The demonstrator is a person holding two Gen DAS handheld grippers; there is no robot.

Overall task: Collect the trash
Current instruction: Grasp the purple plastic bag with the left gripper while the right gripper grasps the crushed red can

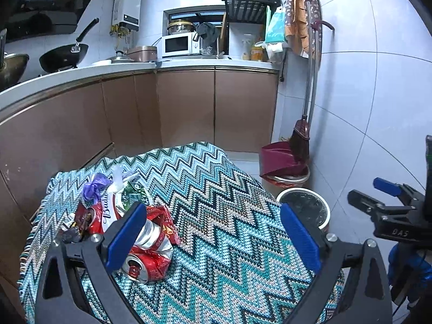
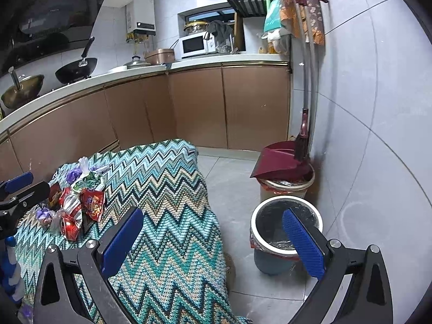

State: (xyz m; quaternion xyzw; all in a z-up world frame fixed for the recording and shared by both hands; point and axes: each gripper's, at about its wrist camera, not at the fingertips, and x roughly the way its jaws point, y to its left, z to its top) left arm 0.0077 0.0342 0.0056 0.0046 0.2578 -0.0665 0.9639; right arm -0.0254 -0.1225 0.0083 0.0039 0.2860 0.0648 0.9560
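Setting: a tiled kitchen with brown cabinets [image 1: 186,108] under a pale counter [image 1: 81,74]; in the foreground a surface draped in a teal zigzag cloth [image 1: 216,202].

Left gripper [image 1: 213,235]: seen held above the cloth, blue fingers [image 1: 125,236] spread wide, nothing between them. Its left finger is seen in front of a heap of trash.

Right gripper [image 2: 213,241]: likewise spread wide and empty, held over the cloth's right edge and the floor. Its right finger [image 2: 302,243] is seen in front of the white-rimmed bin [image 2: 256,216].

Trash [image 1: 124,216]: gathered on the left part of the cloth. A crushed red can [image 1: 147,263] lies nearest, opening toward the camera; behind it are red wrappers [image 1: 168,224], a green-and-silver packet [image 1: 132,193], purple crumpled plastic [image 1: 91,187] and a clear twist of plastic [image 1: 117,178].

Bins: the white-rimmed bin stands on the floor just beside the cloth's right edge, lined in dark plastic. Behind it a second bin [image 2: 286,186] is seen, with a maroon dustpan [image 2: 280,164] resting on its rim and a broom [image 2: 303,132] leaning at the wall.

Counter items: a black wok [image 1: 64,56], a white microwave [image 1: 179,43], a brown cooker [image 1: 142,53].
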